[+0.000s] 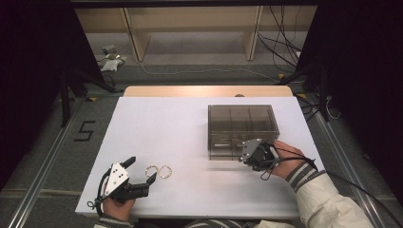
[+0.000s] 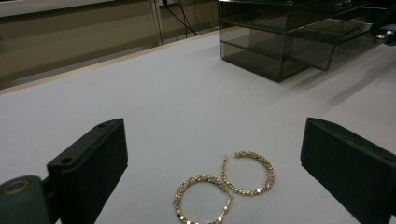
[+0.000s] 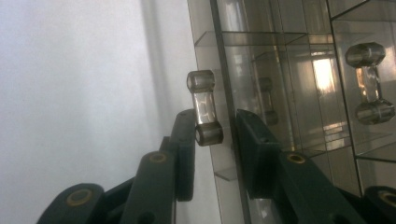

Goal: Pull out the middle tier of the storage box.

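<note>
Nearest the person, the left hand-held gripper (image 1: 141, 172) rests low on the white worktop (image 1: 166, 128) with its jaws spread wide and nothing between the pads. Two gold hoop earrings (image 2: 224, 185) lie flat just ahead of it, touching each other, framed between the two jaws in the left gripper view. That looks like a waiting pose: aimed at the earrings so that one can be picked up once there is somewhere to put it.

Farther out and to the right, the right hand-held gripper (image 1: 243, 156) is at the front face of the smoky translucent drawer box (image 1: 242, 124), held there by the person's hand (image 1: 288, 159) in a striped cuff. In the right gripper view its jaws stand narrow on either side of the lower end of a small clear drawer handle (image 3: 204, 107); one jaw lies against the handle's knob, the other against the drawer's front panel (whether the pads truly press or merely bracket it I cannot tell). My reading is that the handle is being taken so as to pull a drawer open for the earrings. In the left gripper view one drawer already stands a little proud of the box.

A second handle (image 3: 370, 84) shows farther along the same face.
</note>
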The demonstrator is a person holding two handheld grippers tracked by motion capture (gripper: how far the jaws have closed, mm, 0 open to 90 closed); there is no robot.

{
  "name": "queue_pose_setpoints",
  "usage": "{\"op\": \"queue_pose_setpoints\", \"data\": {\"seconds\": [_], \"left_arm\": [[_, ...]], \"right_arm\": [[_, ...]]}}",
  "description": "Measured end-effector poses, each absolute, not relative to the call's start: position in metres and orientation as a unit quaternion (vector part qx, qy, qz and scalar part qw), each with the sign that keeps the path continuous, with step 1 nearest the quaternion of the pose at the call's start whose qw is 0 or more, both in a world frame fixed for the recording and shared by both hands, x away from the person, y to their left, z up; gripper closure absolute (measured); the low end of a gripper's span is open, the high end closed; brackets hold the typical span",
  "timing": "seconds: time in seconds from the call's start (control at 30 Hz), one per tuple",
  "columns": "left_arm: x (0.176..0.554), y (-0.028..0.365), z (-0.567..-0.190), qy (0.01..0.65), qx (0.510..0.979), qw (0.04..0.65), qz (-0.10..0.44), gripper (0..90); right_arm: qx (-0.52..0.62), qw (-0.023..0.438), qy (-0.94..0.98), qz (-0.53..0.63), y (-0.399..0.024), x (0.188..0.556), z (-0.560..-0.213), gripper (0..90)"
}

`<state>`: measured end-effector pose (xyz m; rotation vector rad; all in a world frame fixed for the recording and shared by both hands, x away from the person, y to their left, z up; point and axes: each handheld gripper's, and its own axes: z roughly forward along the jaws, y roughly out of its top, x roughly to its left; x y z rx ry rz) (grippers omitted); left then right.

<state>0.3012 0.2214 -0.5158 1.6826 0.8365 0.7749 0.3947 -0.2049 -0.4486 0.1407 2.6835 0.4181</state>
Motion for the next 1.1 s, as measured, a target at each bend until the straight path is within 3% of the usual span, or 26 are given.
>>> {"op": "queue_pose_setpoints", "data": {"seconds": [0.4, 0.83, 1.1], "left_arm": [[0.301, 0.221, -0.516, 0.351, 0.703, 0.526, 0.324, 7.0], [0.301, 0.222, -0.516, 0.352, 0.703, 0.527, 0.323, 7.0], [0.299, 0.225, -0.515, 0.356, 0.697, 0.531, 0.324, 7.0]], "right_arm": [[0.048, 0.205, 0.966, 0.152, -0.206, 0.394, -0.448, 69.1], [0.050, 0.205, 0.958, 0.192, -0.208, 0.390, -0.437, 53.4], [0.074, 0.199, 0.937, 0.276, -0.212, 0.389, -0.419, 44.3]]}}
